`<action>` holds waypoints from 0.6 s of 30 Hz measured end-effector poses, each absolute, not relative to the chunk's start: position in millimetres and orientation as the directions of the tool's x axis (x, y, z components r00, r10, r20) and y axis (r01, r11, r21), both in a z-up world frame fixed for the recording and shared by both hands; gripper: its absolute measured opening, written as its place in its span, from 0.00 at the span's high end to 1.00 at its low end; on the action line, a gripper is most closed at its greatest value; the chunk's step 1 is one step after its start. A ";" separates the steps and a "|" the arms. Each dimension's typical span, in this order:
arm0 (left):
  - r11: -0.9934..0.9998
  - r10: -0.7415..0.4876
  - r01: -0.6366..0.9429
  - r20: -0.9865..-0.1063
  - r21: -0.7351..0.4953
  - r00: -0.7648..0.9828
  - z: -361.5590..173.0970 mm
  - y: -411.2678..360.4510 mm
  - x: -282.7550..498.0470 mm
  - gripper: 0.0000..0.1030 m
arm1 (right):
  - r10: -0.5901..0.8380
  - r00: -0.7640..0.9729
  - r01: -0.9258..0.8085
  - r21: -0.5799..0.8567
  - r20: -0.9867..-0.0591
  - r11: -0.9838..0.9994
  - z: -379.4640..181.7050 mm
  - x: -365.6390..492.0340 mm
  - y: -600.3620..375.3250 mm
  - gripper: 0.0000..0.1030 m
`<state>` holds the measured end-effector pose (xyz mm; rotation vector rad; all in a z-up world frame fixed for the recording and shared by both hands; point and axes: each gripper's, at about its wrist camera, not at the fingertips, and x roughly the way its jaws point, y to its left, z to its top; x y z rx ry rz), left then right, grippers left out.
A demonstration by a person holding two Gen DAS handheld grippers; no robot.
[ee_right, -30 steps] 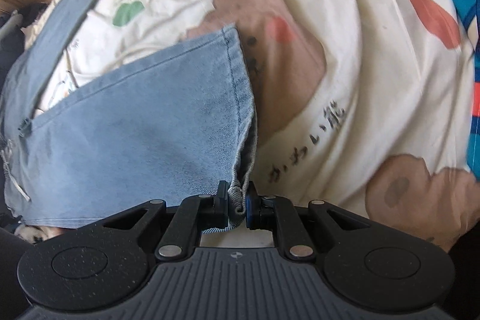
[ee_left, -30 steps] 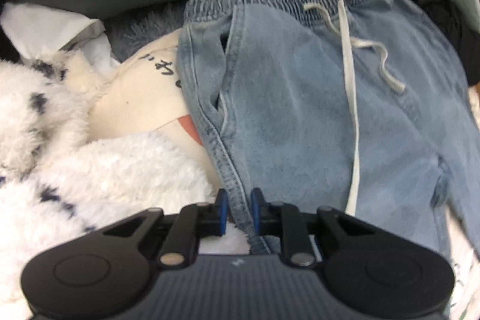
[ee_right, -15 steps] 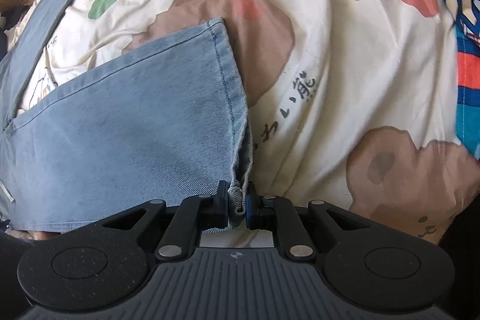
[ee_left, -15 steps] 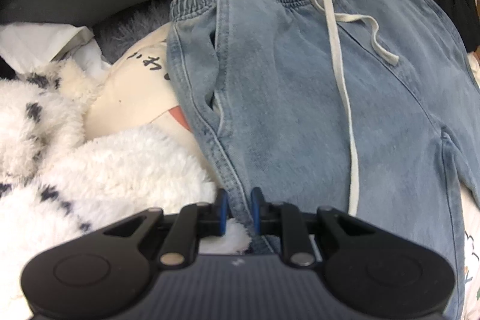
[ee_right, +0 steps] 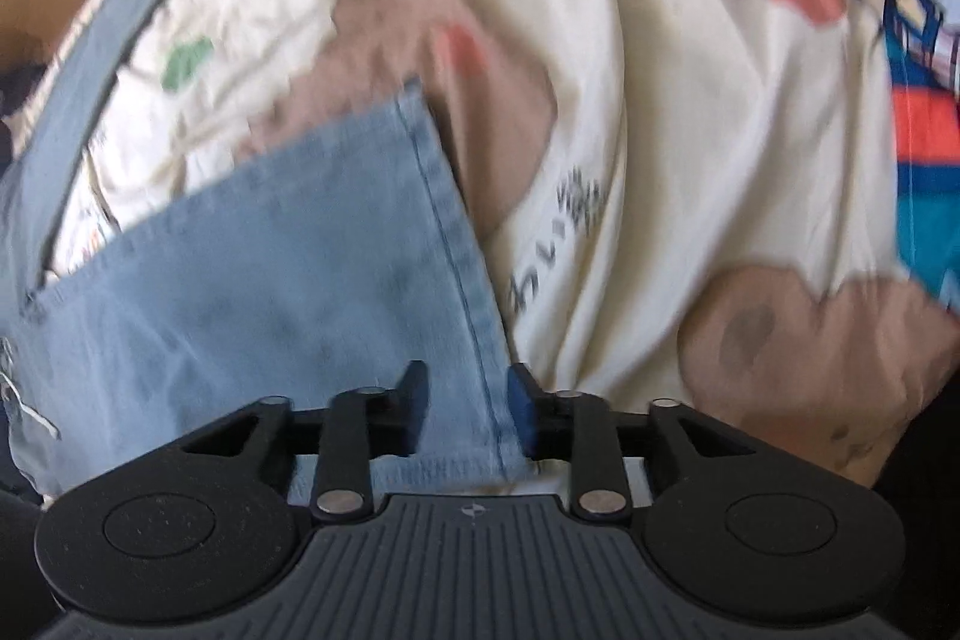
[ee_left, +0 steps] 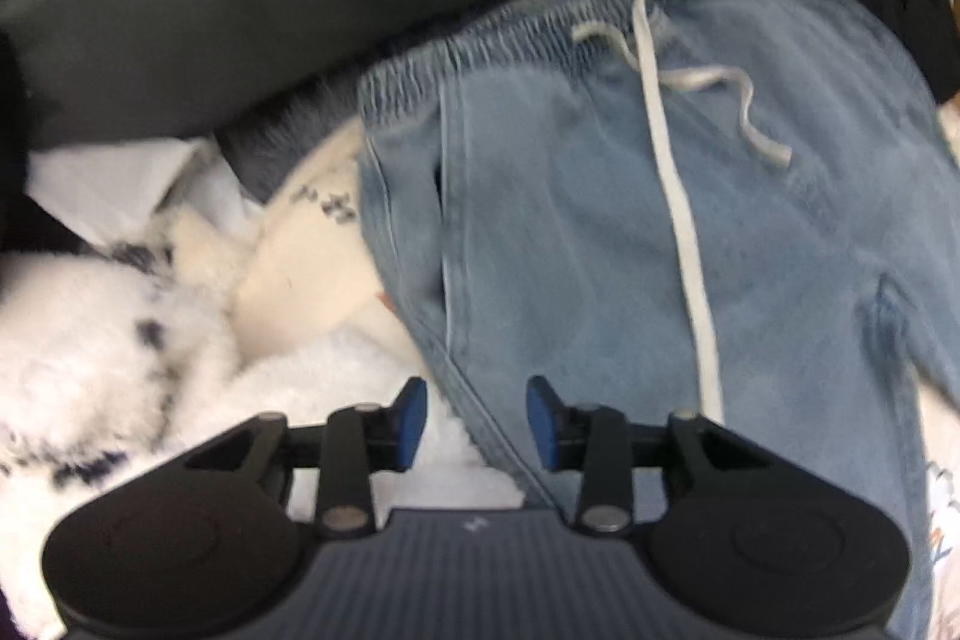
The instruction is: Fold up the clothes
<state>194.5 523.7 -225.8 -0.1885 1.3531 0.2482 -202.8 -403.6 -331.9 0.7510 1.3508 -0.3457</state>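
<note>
Looks like the laying-out step just wrapped: the light-blue denim trousers (ee_left: pixel 630 232) lie spread flat on the cartoon-print bedsheet (ee_right: pixel 690 148). The left hand-held gripper (ee_left: pixel 477 421) and right hand-held gripper (ee_right: pixel 468 409) have just been opening, letting go of the side seam and leg hem they were pinching before; fabric sits loose between the pads. Next is probably regripping for the first fold.

Light blue denim trousers (ee_left: pixel 600 250) with white drawstring (ee_left: pixel 678 220); cream sheet (ee_right: pixel 690 130) printed with brown bears.
</note>
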 end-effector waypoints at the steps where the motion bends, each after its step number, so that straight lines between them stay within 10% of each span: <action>1: 0.963 0.058 -0.271 -0.973 -0.006 0.224 -222.4 525.0 198.0 0.64 | 0.183 0.227 0.627 0.287 -0.957 0.724 -329.6 -199.8 -406.3 0.62; 7: 0.974 0.080 -0.226 -0.955 0.014 0.284 -224.1 523.7 231.3 0.81 | 0.122 0.280 0.630 0.279 -0.952 0.725 -325.8 -181.2 -412.5 0.62; 18: 0.975 0.093 -0.219 -0.957 0.033 0.273 -261.8 514.3 272.3 0.83 | 0.124 0.325 0.572 0.299 -0.938 0.764 -349.2 -149.8 -392.1 0.62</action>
